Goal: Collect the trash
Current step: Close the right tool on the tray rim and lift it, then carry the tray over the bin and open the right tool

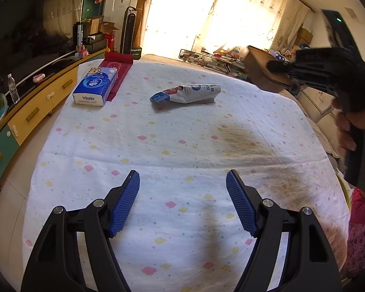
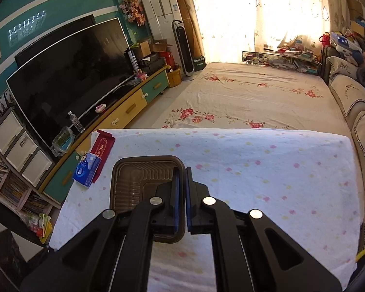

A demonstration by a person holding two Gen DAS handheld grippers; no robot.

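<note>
Nearest in the left wrist view, the left gripper hangs over the cloud-print cloth with its blue pads spread wide and nothing between them; they touch no object. Beyond them lies a brown stain on the cloth, then the crumpled wrapper, flat on the cloth well ahead of the open jaws. Its long axis runs nearly across the view, the twisted blue end pointing left and slightly toward the camera, the wider end to the right. Off to the left, near the far edge, a blue tissue pack rests against a red packet.

Over in the right wrist view, the right gripper is clamped tight on the right-hand rim of a brown plastic tray, one pad inside the wall and one outside. The tray's hollow side faces the camera. From the left wrist view that tray shows raised above the cloth's far right corner, held by the right gripper, with a hand on the handle.
</note>
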